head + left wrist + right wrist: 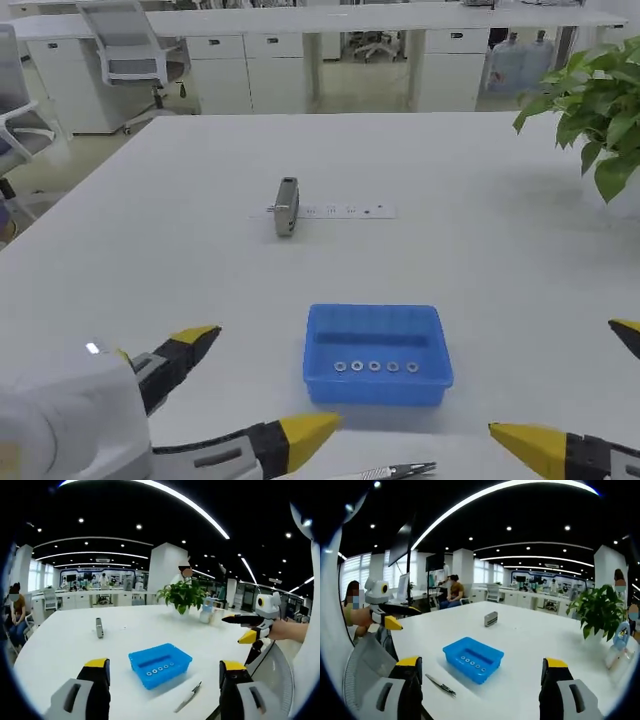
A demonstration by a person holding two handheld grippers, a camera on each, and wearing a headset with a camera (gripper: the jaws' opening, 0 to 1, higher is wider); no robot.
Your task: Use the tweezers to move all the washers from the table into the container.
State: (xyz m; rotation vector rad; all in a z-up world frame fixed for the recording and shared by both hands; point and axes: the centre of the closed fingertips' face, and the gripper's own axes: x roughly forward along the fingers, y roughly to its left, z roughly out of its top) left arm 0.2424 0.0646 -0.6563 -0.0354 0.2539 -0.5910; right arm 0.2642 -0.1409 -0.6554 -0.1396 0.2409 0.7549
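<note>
Now then, both grippers hover low at the near edge, jaws spread wide and nothing in either one: left gripper point(258, 380) at near left, right gripper point(555, 378) at near right. Between them, at the very near edge of the white table point(480, 260), lie the tweezers point(395, 469), flat on the surface and untouched.

That's the relation to watch. Their long axis runs roughly left to right, across the line of both sets of jaws rather than along it. In the left gripper view they lie just ahead, inside the span of the jaws and a shade to the right. In the right gripper view they lie off towards the left jaw. So I'd call the left gripper the better lined up, though in the head view the two look about equally near. Which end is the tips, I cannot tell.

Just beyond the tweezers stands the blue container point(375, 390), and here's the twist: five washers point(375, 367) lie in a row inside it, along its near wall. By that showing, I judge the moving is done or close to it.

Farther off, a grey adapter point(287, 205) sits on a white power strip point(350, 211), well apart from the work.
</note>
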